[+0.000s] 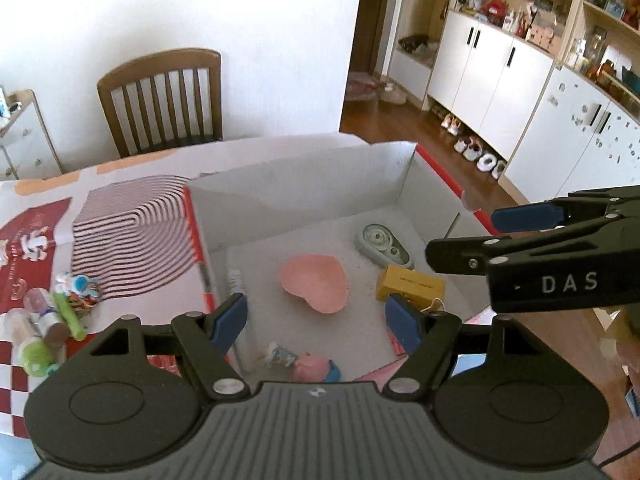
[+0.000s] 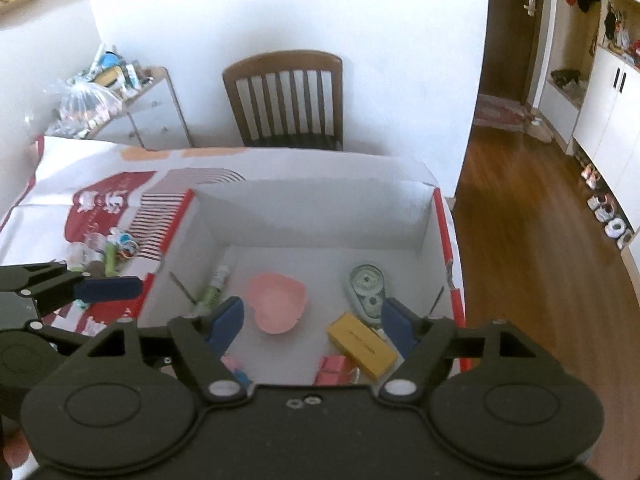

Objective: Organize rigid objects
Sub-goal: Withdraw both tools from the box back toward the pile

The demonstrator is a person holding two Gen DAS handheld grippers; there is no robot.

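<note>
An open white cardboard box (image 1: 304, 200) (image 2: 320, 216) with red rims stands on the table. In it lie a pink heart-shaped dish (image 1: 314, 282) (image 2: 278, 302), a yellow box (image 1: 410, 286) (image 2: 362, 342), a grey-green tape dispenser (image 1: 386, 244) (image 2: 366, 290), a green-and-white tube (image 2: 216, 284) and a pink toy figure (image 1: 312, 366). My left gripper (image 1: 316, 324) hovers above the box's near side, open and empty. Above the box too, my right gripper (image 2: 312, 326) (image 1: 464, 236) is open with nothing between its blue pads. The left gripper's blue pad (image 2: 108, 287) shows at the left of the right wrist view.
Left of the box, a pile of small toys and bottles (image 1: 52, 312) (image 2: 108, 250) lies on the red-and-white patterned cloth (image 1: 132, 232). A wooden chair (image 1: 164, 100) (image 2: 288, 100) stands behind the table. Wood floor (image 2: 532, 240) and white cabinets (image 1: 492, 80) are to the right.
</note>
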